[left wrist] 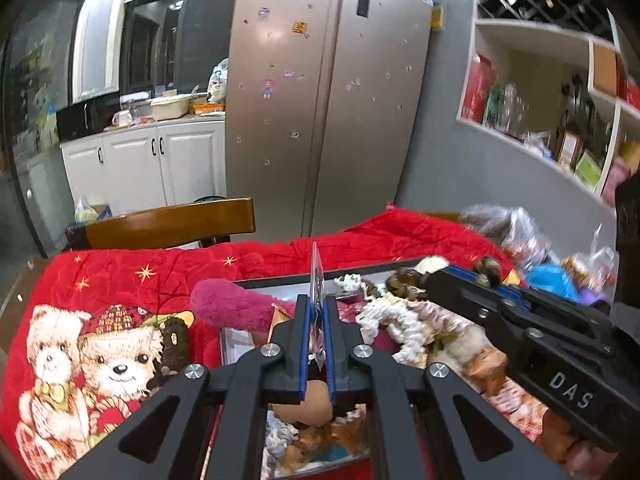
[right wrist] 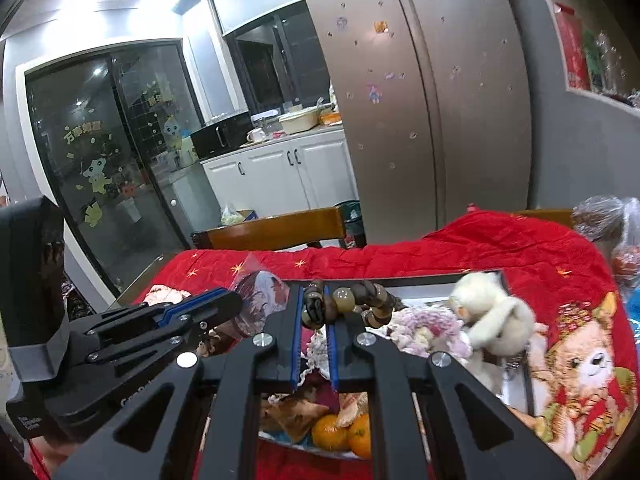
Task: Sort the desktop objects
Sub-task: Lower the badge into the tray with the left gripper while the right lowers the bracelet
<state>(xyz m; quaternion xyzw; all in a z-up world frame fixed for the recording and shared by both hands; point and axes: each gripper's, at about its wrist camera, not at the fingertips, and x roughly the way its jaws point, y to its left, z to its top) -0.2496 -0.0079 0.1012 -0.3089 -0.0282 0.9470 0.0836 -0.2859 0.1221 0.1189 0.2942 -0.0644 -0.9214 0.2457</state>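
Leftmost across the table lies a red blanket printed with teddy bears, its near edge cut off by the frame. Next comes a pink plush toy, partly hidden behind the left gripper, lying at the left end of a dark-rimmed tray heaped with small things. The left gripper is clamped tight on a thin clear-sleeved card, held edge-on and upright between its blue pads, so its face cannot be read in the left wrist view. Below that gripper, through the frame of its fingers, the tray's contents are a blur of wrappers and something tan and rounded, perhaps another toy. To the right, the right gripper is clenched on a bracelet of brown beads, which loops out to the right of its fingers above the tray. Two oranges show under it, half covered by wrappers. Farther right a cream plush animal rests on the tray's right part, against pale knitted items whose shapes are hard to separate. At the far right, crinkled plastic bags are smeared by blur and cropped.
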